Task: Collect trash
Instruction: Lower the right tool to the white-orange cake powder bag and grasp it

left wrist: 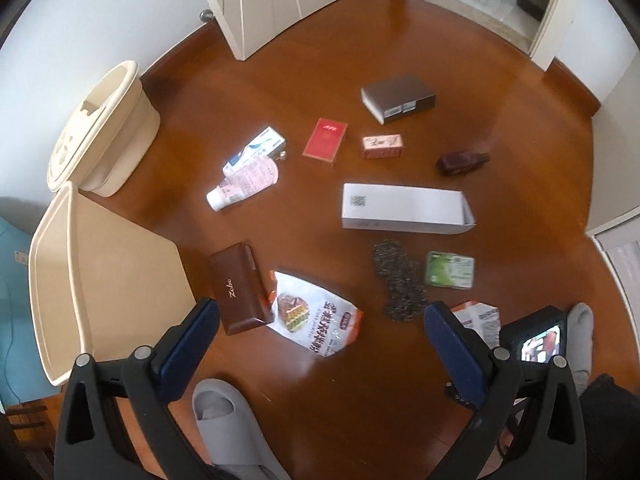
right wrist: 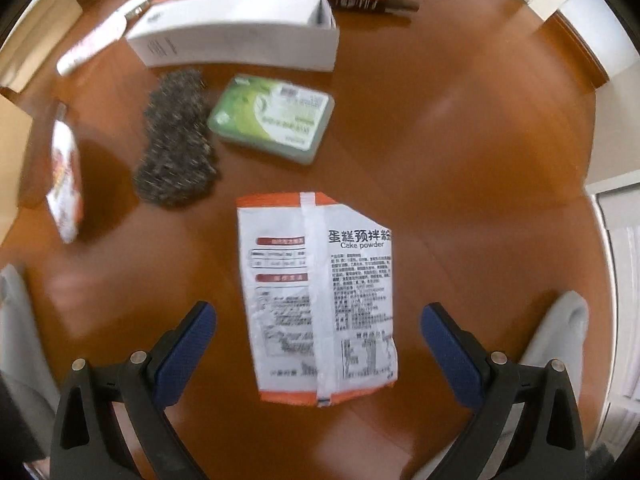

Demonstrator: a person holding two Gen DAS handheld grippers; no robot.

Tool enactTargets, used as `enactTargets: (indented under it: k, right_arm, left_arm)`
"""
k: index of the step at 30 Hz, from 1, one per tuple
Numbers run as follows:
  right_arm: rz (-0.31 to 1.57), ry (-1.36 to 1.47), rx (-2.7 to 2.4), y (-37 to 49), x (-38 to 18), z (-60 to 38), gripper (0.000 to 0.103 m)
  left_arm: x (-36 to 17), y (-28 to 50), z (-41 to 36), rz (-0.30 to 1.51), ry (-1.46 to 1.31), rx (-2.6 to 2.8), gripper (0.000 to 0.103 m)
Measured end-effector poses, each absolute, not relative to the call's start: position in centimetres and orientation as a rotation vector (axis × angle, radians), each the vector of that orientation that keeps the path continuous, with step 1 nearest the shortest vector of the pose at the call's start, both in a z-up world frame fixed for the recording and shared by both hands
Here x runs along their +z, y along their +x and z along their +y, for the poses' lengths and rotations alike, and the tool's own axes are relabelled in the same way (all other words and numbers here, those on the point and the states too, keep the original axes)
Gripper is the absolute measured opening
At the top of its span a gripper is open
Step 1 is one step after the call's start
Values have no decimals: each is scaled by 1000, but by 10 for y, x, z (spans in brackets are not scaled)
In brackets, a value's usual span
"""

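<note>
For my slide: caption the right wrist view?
Open right gripper above a cake powder packet on the wooden floor.

Glossy brown wood floor (left wrist: 400,40) — white walls (left wrist: 100,12), open door (left wrist: 256,0).

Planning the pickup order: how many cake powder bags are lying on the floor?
2. One cake powder bag lies printed side up beside the brown Zobo box; the other lies back side up under the right tool. More may be hidden.

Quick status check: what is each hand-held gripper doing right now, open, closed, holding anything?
Left hand-held gripper: open, holding nothing, above the floor litter.
Right hand-held gripper: open, holding nothing, with the cake powder packet lying between its fingers.
</note>
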State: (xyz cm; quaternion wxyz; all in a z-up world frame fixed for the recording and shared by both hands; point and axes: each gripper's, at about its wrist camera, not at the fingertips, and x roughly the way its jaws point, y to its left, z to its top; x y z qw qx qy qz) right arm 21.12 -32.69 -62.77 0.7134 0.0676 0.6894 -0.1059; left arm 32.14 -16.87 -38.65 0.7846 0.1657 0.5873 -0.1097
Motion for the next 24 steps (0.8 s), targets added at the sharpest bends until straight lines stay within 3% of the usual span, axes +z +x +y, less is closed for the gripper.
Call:
enactTargets:
  k: [3, 11, 14, 16, 17, 19, 24]
  right_arm:
    - [1541, 183, -213, 212, -642, -329, 94]
    - [1540, 129, -220, 216, -670, -323, 92]
    - [1475, 157, -206, 215, -671, -323, 71]
    - [1461, 164, -204, 217, -670, -322, 44]
    - [1467, 169, -209, 218, -670, -322, 39]
    - [1475, 209, -238, 221, -670, -330, 14]
    - [1436, 294, -296, 216, -663, -349, 10]
  left_arm:
    - [-396, 325, -164, 1267, 363, -224, 103]
    - [-418, 336, -164, 1268, 388, -213, 103]
    - [-427, 342, -167, 1270, 409, -214, 103]
    - [-432, 345, -167, 1274, 418, -216, 103]
    - [-436, 345, -165, 1282, 416, -221, 103]
    - [-444, 345, -160, 1291, 407, -221, 103]
    - [-485, 341, -135, 1384, 326, -210, 103]
